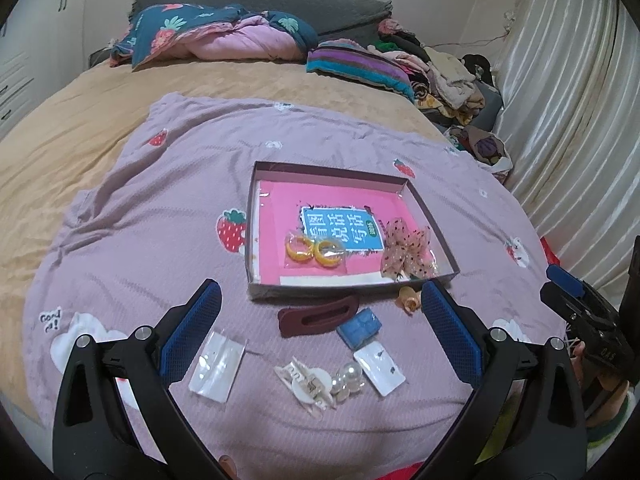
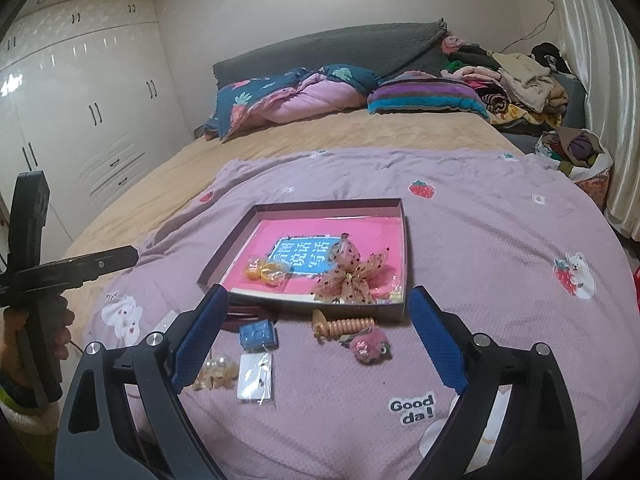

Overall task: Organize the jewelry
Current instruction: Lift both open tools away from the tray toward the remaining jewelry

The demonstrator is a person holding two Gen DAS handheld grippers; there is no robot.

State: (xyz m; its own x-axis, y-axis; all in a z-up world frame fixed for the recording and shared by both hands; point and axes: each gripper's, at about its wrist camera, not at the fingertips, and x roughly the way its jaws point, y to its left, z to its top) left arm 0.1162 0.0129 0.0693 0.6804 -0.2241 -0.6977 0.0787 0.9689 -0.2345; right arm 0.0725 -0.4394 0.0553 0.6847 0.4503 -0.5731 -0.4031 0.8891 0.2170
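Observation:
A shallow box (image 1: pixel 434 226) (image 2: pixel 224 250) with a pink book inside lies on the lilac blanket. It holds bagged yellow hoop earrings (image 1: pixel 314 254) (image 2: pixel 266 272) and a dotted bow (image 1: pixel 404 250) (image 2: pixel 350 276). In front lie a maroon hair clip (image 1: pixel 318 316), a blue box (image 1: pixel 358 328) (image 2: pixel 258 334), earring cards (image 1: pixel 378 366) (image 2: pixel 256 376) (image 1: pixel 218 366), a white clip (image 1: pixel 306 384), pearls (image 1: pixel 348 380) and a peach coil tie (image 2: pixel 344 326) with a pink pompom (image 2: pixel 370 348). My left gripper (image 1: pixel 320 328) and right gripper (image 2: pixel 320 332) are open and empty above them.
The blanket (image 1: pixel 160 208) covers a tan bed (image 1: pixel 80 120). Pillows and a quilt (image 1: pixel 208 36) lie at the head, a clothes pile (image 1: pixel 444 72) at the far right. Curtains (image 1: pixel 568 120) hang on the right, wardrobes (image 2: pixel 88 120) stand on the left.

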